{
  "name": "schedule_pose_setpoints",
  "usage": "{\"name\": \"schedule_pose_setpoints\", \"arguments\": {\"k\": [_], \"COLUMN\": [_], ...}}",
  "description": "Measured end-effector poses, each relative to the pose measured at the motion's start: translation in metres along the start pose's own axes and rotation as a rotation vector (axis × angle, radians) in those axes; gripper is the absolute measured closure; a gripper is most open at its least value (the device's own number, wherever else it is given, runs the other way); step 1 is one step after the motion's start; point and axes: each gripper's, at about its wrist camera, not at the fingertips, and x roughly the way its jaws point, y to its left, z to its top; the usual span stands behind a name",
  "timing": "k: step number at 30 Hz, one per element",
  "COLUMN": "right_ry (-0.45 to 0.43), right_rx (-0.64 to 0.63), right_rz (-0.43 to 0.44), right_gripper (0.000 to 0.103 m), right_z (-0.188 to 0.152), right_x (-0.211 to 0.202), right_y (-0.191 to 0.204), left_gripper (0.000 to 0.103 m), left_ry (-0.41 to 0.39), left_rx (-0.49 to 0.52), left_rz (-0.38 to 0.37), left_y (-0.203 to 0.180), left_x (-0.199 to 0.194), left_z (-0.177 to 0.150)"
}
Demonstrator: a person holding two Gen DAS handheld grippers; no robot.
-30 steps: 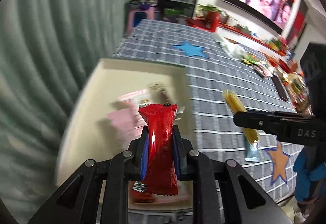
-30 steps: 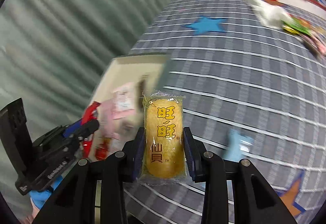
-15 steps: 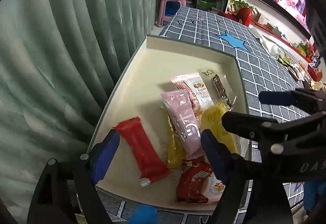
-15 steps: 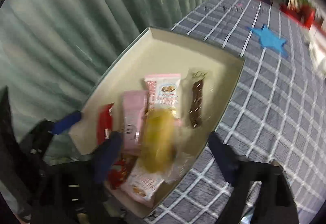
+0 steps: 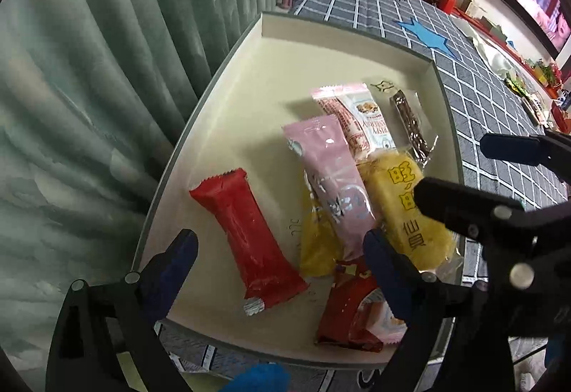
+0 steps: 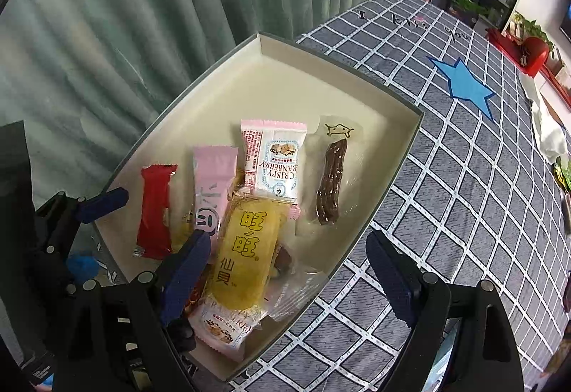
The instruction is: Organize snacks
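Observation:
A cream box (image 5: pixel 235 95) (image 6: pixel 285 85) sits at the table's left edge and holds several snack packets. A red packet (image 5: pixel 246 235) (image 6: pixel 154 210) lies at its near left. A yellow rice cracker packet (image 5: pixel 403 202) (image 6: pixel 246 249) lies on the pile beside a pink packet (image 5: pixel 328 177) (image 6: pixel 212 185), a white cranberry packet (image 6: pixel 274 160) and a brown stick snack (image 6: pixel 332 181). My left gripper (image 5: pixel 282 270) is open and empty above the red packet. My right gripper (image 6: pixel 289 270) is open and empty above the yellow packet.
A grey checked tablecloth (image 6: pixel 464 177) with a blue star (image 6: pixel 464 85) covers the table right of the box. A green curtain (image 5: pixel 107 70) hangs close on the left. More snacks (image 5: pixel 535 95) and a red pot (image 6: pixel 531 49) lie at the far end.
Both grippers carried packets over to the box and opened. The red packet and the yellow cracker packet now lie in the box. Both grippers have drawn back a little.

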Motion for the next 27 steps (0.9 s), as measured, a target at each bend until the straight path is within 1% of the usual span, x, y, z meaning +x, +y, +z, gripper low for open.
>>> {"name": "schedule_pose_setpoints", "arguments": {"k": [1, 3, 5, 8, 10, 17, 19, 22, 27], "right_ry": [0.012, 0.022, 0.026, 0.023, 0.035, 0.025, 0.025, 0.026, 0.052], "right_rx": [0.004, 0.016, 0.005, -0.018, -0.014, 0.057, 0.069, 0.076, 0.083], "right_rz": [0.002, 0.018, 0.020, 0.004, 0.010, 0.090, 0.099, 0.091, 0.092], "right_gripper": [0.000, 0.000, 0.000, 0.000, 0.000, 0.000, 0.000, 0.000, 0.000], "right_z": [0.001, 0.005, 0.007, 0.010, 0.014, 0.028, 0.034, 0.035, 0.031], "right_x": [0.000, -0.001, -0.005, -0.016, -0.022, -0.056, -0.060, -0.063, -0.057], "right_y": [-0.001, -0.004, -0.005, -0.003, -0.003, -0.017, -0.015, -0.013, -0.011], "left_gripper": [0.008, 0.008, 0.008, 0.008, 0.008, 0.008, 0.008, 0.008, 0.008], "left_ry": [0.012, 0.036, 0.048, 0.034, 0.027, -0.027, -0.032, -0.027, 0.006], "left_rx": [-0.003, -0.004, 0.007, 0.027, 0.036, 0.046, 0.043, 0.042, 0.033], "left_rz": [-0.008, -0.015, -0.007, 0.001, 0.000, 0.003, 0.000, -0.012, -0.026], "left_y": [0.001, 0.003, 0.003, 0.003, 0.003, 0.006, 0.007, 0.006, 0.005], "left_x": [-0.001, -0.004, -0.011, -0.028, -0.038, -0.070, -0.075, -0.075, -0.067], "left_z": [0.001, 0.005, 0.008, 0.016, 0.020, 0.029, 0.030, 0.032, 0.029]}}
